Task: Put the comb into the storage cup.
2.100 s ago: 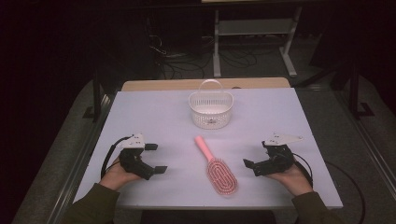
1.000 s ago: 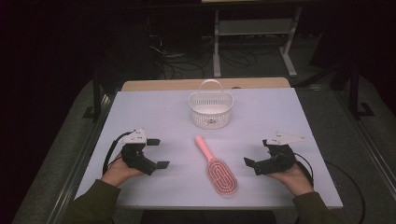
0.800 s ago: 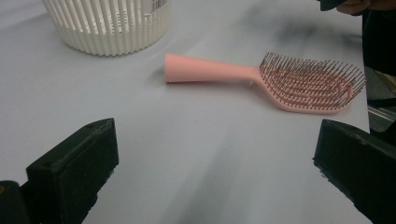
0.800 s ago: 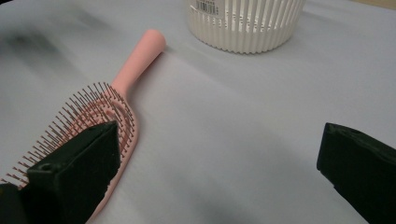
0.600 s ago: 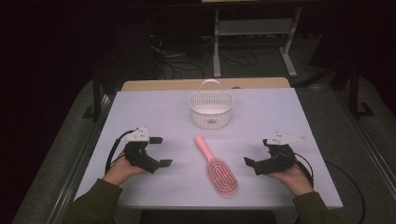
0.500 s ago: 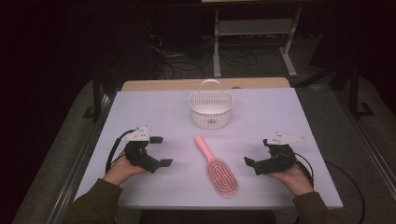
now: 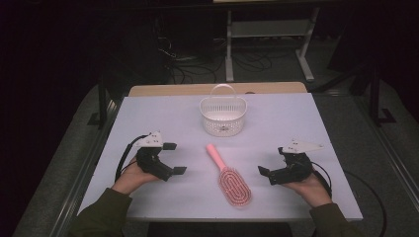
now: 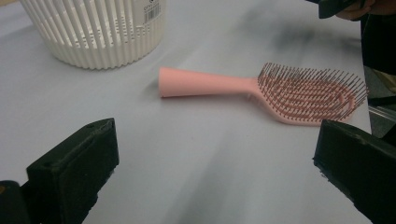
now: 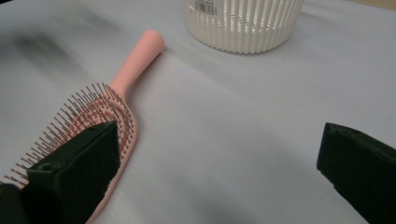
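From above, the pink hairbrush (image 7: 229, 174) lies flat on the bench (image 7: 148, 118), between the left gripper (image 7: 174, 158) and right gripper (image 7: 267, 174), near the white basket (image 7: 223, 114). Left gripper view: jaws wide, empty, brush handle (image 8: 201, 81) ahead, so the approach looks underway. Right gripper view: jaws wide, empty beside the bristles (image 9: 88, 109). Next: straddle and close.

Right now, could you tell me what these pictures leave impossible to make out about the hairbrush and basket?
- Hairbrush: in the right gripper view, the right claw's near jaw covers part of its bristled head.
- Basket: in the left gripper view, the top edge cuts off its rim and handle.
- Basket label: print too small to read.
- Basket inside: in the high view, too small to tell.
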